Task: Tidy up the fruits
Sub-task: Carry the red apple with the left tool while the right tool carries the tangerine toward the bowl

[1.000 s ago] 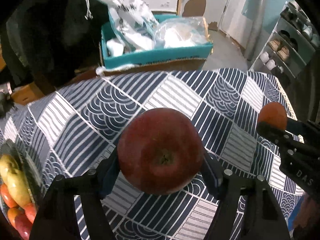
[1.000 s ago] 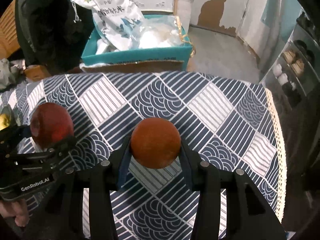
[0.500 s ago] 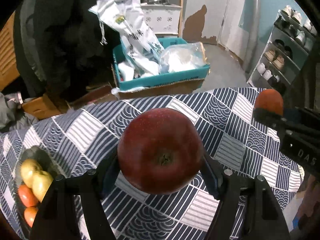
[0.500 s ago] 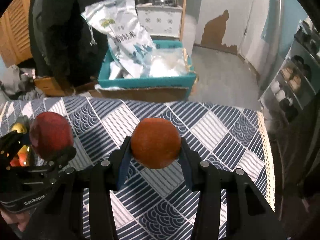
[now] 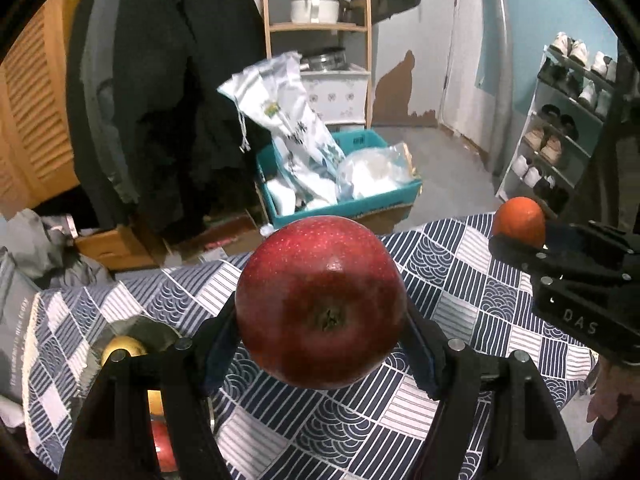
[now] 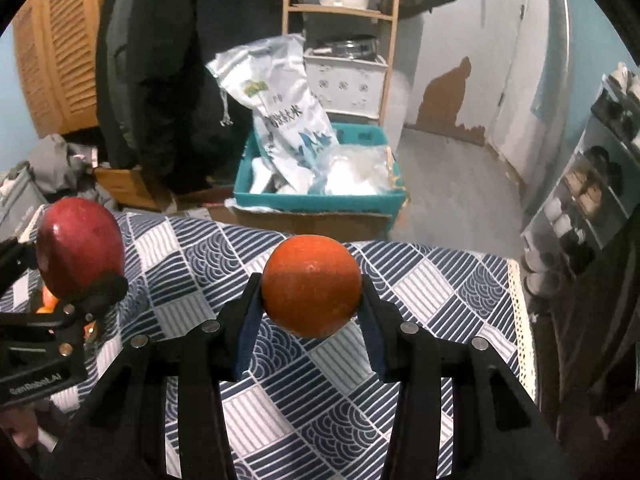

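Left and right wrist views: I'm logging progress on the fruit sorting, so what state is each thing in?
red apple: clamped in left gripper, off the table
orange: clamped in right gripper, off the table
fruit tray: on tablecloth, holding fruit
teal box: open, stuffed with bags

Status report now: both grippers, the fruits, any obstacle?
Left gripper shut on apple. Right gripper shut on orange. Both held above tablecloth. Nothing in the way.

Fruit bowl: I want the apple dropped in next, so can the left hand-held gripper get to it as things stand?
Probably yes: the bowl sits just below-left of the left hand-held gripper, with only tablecloth between.
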`<state>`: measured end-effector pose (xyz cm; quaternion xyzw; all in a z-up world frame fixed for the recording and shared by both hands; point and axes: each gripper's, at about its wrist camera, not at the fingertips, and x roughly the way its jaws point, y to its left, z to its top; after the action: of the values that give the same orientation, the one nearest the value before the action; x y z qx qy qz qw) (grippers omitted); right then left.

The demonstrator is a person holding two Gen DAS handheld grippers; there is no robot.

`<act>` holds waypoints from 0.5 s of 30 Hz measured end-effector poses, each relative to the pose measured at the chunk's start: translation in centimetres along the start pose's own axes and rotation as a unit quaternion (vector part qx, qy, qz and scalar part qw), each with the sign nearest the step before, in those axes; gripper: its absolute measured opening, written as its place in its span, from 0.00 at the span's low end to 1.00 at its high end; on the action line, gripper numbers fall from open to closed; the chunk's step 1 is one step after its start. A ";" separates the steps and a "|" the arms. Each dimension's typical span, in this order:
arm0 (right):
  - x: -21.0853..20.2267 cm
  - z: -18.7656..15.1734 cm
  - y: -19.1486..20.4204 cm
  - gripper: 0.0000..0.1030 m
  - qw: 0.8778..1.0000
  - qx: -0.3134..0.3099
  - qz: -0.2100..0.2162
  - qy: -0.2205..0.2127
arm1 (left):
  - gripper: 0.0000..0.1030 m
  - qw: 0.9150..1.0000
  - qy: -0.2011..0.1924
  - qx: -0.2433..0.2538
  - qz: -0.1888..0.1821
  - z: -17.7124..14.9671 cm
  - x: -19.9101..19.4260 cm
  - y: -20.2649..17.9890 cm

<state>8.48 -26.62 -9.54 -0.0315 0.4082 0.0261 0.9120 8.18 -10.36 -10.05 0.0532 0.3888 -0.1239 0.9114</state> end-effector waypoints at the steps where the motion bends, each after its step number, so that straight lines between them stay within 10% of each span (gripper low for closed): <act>1: -0.3 0.1 0.2 0.43 1.000 -0.002 0.003 -0.003 | 0.73 1.000 -0.004 -0.001 0.000 0.1 -0.5 0.1; 15: -5.0 1.4 4.0 0.43 0.998 -0.028 0.040 -0.050 | 0.73 0.999 -0.035 -0.025 0.004 -0.1 -5.9 3.0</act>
<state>5.89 -22.61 -5.08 -0.0393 0.3620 0.0754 0.9283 4.95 -6.37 -5.89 0.0273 0.3597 -0.1119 0.9259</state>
